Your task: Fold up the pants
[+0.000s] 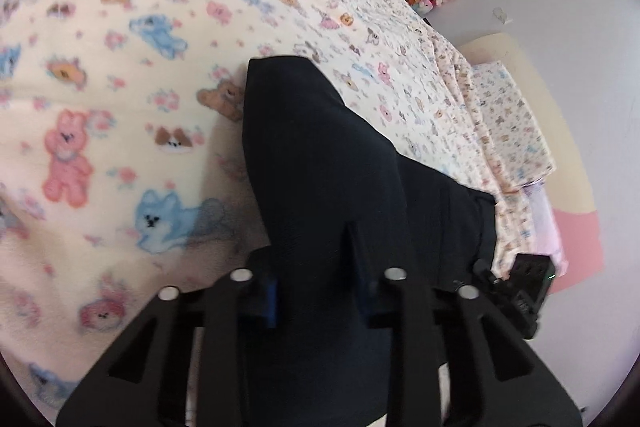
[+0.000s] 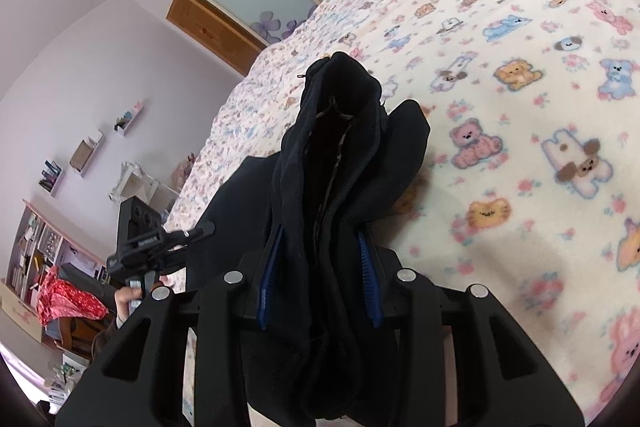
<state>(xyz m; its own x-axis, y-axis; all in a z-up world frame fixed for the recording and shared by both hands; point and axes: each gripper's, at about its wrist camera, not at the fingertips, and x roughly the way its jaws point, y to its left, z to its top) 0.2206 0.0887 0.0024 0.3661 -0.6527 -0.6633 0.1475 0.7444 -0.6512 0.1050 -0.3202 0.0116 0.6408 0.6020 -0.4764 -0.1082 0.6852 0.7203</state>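
Pants (image 1: 320, 155) of dark, near-black cloth are lying in a bunched heap on a bed, over a cream blanket (image 1: 120, 87) printed with pink, blue and orange cartoon animals. In the left wrist view, the left gripper (image 1: 316, 291) is pinching a thick fold of the cloth: the fabric is filling the gap between the two black fingers, and a blue pad (image 1: 271, 301) is pressing against its side. From there the cloth is rising in a dark ridge toward the middle of the bed.

In the right wrist view, the right gripper (image 2: 320, 283) is clamping another bundle of the same pants (image 2: 340, 155), several layers gathered together, with the blue pads (image 2: 370, 279) bearing on either side of it. The bundle is standing up in front of the jaws, and an open hem or waistband is gaping at its top.

At the lower left of that view, the other gripper (image 2: 160, 239) is showing side-on, held by a hand (image 2: 128, 301), close beside the dark cloth. Behind it stand a lilac wall and cluttered shelves (image 2: 44, 259).
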